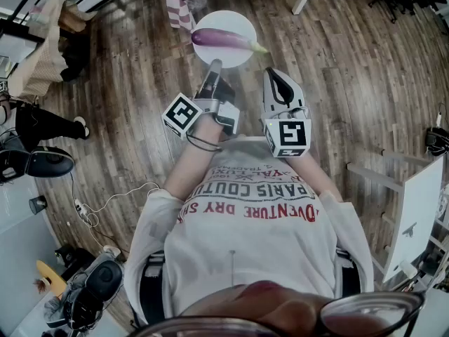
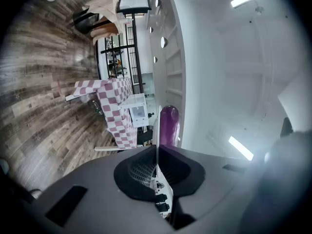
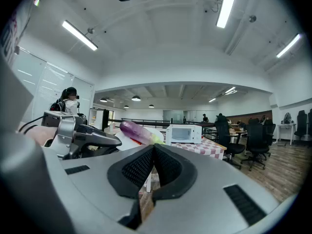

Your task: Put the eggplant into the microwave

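Where the left gripper [image 1: 214, 66] reaches forward in the head view, its jaws are pressed onto the near rim of a white plate [image 1: 237, 21], which it holds out over the wooden floor [image 1: 351, 69]. The left gripper view shows that rim edge-on, as a thin white line caught between the pads. The purple eggplant [image 1: 222, 39] lies across the plate, just beyond the left gripper's tips and apart from them, with its green stem end pointing right. Further right, just beside the plate and clear of it, the right gripper [image 1: 275, 77] has its jaws closed together with nothing between them. Ahead stands a table with a red-and-white checked cloth [image 3: 207, 147]. On it sits a white microwave [image 3: 184, 133], its door apparently closed, though it is small in view.
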